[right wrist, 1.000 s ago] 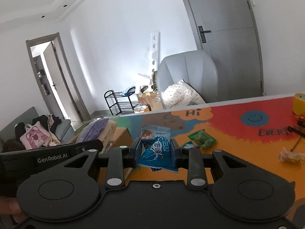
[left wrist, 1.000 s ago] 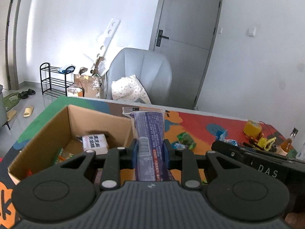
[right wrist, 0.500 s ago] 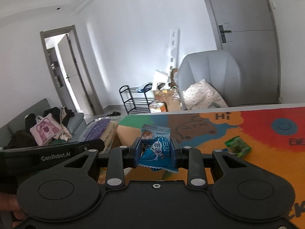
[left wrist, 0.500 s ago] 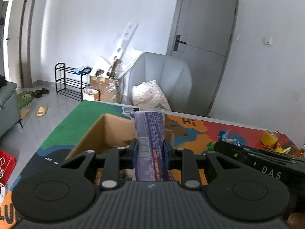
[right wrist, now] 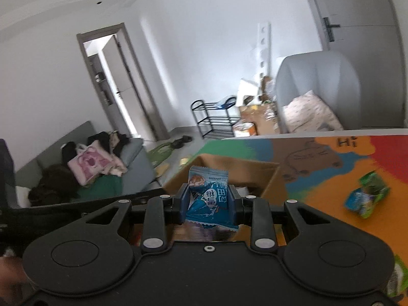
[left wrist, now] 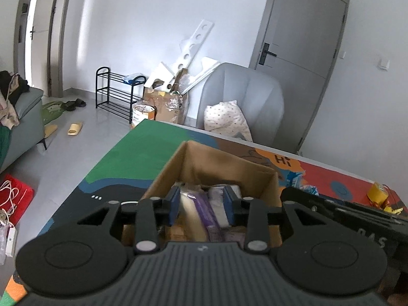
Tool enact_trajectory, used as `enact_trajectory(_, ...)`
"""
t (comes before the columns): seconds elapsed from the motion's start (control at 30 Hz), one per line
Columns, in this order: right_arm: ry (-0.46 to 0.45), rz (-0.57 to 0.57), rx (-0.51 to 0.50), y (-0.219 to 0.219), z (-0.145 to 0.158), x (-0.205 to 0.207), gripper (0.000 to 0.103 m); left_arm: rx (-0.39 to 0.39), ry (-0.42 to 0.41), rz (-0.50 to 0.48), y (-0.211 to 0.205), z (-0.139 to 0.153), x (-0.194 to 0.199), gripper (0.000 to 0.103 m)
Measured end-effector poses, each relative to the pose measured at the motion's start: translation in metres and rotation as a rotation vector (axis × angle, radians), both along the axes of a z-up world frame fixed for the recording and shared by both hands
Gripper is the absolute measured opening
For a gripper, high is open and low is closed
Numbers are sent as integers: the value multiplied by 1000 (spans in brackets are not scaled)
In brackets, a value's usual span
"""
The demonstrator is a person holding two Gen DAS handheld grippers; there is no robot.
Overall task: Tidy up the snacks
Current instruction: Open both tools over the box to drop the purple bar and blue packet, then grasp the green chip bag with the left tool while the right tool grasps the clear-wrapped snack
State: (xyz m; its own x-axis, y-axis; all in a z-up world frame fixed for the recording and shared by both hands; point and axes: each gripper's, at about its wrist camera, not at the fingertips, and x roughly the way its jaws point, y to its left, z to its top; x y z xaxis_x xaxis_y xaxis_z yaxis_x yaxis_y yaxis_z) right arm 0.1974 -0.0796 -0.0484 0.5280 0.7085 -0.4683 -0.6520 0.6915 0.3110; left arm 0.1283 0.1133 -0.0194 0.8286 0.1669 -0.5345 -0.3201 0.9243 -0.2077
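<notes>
Snacks sit in the box [left wrist: 219, 170] on the surface [left wrist: 132, 158]. Left hand-held gripper [left wrist: 201, 207] hovers over it, jaws opening, the purple pack [left wrist: 210, 213] loose between them. Right hand-held gripper [right wrist: 208, 201] clamps a blue packet [right wrist: 207, 196] above the box's edge.

A colourful table [right wrist: 318, 158] carries a cardboard box [left wrist: 224, 163] and, seemingly, two loose snack packets [right wrist: 367, 196].

Looking forward and a bit down from each gripper, close above the cardboard box [left wrist: 224, 168] at the table's [left wrist: 142, 153] green corner. Shared in both views: box, grey chair [right wrist: 318, 76], shoe rack [left wrist: 114, 94], far wall.
</notes>
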Motion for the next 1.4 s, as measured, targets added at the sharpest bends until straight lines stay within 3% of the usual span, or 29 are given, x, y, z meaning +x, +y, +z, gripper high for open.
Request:
enact_trajectory(0.17, 24, 12, 14, 0, 1, -2, 43, -3, 0, 11, 5, -2, -5, 51)
enact_trajectory(0.37, 31, -47, 5, -13, 0, -1, 44, 1, -12, 11, 0, -3, -8, 71)
enact_trajectory(0.63, 29, -131, -20, -40, -3, 2, 51, 11, -22, -41, -18, -5, 0, 86)
enact_trajectory(0.9, 31, -205, -52, -72, -8, 3, 59, 1, -29, -106, -47, -9, 13, 94)
enact_trajectory(1.07, 26, -252, -67, -94, -9, 3, 71, -9, -30, -139, -65, -13, 20, 96)
enact_trajectory(1.4, 36, -338, -77, -136, -16, 2, 78, -22, -24, -211, -98, -17, 34, 98)
